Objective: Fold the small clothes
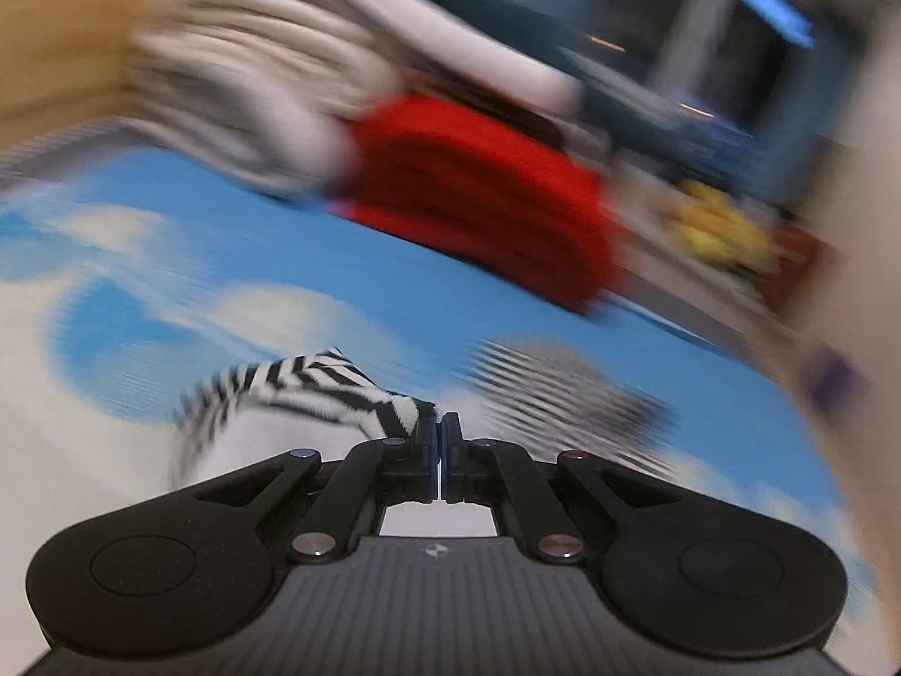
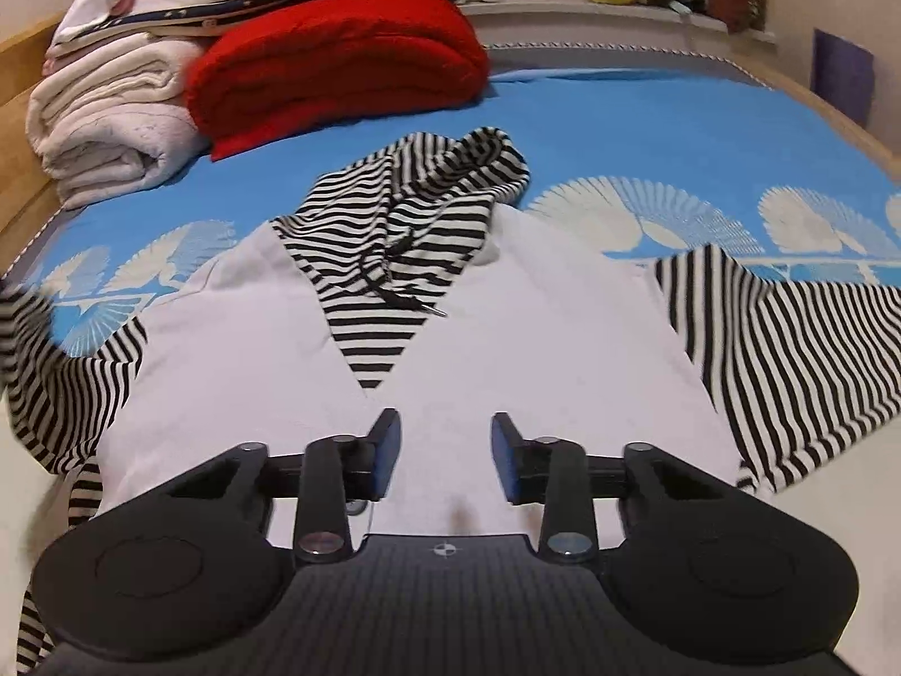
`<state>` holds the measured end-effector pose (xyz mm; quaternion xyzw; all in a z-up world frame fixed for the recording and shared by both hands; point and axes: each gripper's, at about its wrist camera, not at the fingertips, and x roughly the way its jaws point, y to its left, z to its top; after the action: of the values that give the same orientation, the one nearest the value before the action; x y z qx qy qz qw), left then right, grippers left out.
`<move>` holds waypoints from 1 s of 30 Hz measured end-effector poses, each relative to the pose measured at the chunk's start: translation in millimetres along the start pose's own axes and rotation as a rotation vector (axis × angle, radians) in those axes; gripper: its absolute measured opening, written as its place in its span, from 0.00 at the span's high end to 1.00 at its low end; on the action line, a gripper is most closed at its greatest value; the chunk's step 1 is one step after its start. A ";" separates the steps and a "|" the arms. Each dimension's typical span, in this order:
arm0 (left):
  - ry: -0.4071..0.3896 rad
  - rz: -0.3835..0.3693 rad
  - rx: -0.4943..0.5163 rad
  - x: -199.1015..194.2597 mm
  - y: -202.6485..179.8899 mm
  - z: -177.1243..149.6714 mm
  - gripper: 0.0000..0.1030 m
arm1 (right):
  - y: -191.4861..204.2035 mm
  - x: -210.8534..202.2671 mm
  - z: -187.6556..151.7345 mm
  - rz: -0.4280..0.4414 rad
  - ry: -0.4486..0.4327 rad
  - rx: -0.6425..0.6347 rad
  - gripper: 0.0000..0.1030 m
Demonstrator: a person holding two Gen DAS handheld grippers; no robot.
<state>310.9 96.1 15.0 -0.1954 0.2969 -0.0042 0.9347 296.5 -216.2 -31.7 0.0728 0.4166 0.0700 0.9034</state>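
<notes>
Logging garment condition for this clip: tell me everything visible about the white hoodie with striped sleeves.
The hoodie lies spread on the blue patterned bedcover, white soft-looking body up, black-and-white striped hood crumpled at the far end with a dark drawstring lying loose. The right striped sleeve lies spread out; the left striped sleeve is pinched in the shut left hand-held gripper. The open right hand-held gripper is over the body; contact is unclear.
</notes>
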 end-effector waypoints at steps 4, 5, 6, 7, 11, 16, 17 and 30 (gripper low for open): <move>0.175 -0.315 0.130 7.8 -67.7 -31.1 0.94 | -10.7 -2.7 -1.2 -0.010 0.005 0.054 0.66; 0.167 -0.313 0.150 6.8 -73.3 -34.5 0.92 | -13.1 -2.5 -0.4 -0.012 0.009 0.068 0.66; 0.163 -0.296 0.153 8.0 -72.8 -35.0 0.91 | -15.8 -1.9 -0.2 -0.015 0.011 0.080 0.66; 0.166 -0.276 0.137 10.9 -67.8 -34.8 0.91 | -18.9 -1.4 0.6 -0.020 0.013 0.093 0.66; 0.194 -0.076 0.066 29.9 -25.1 -29.4 0.91 | -36.1 4.0 6.8 -0.035 0.027 0.163 0.66; 0.334 0.134 0.038 60.0 23.3 -17.6 0.90 | -48.0 23.6 9.8 -0.016 0.080 0.235 0.65; 0.365 0.156 0.032 64.9 31.0 -16.5 0.90 | -45.6 28.8 9.8 -0.004 0.098 0.234 0.64; 0.411 0.214 0.027 67.9 61.8 -8.8 0.90 | 78.9 69.1 -27.0 0.148 0.215 -0.357 0.50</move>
<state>355.2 141.5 -52.0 -0.1453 0.4999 0.0512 0.8523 315.1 -123.9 -85.4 -0.0658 0.4851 0.2163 0.8447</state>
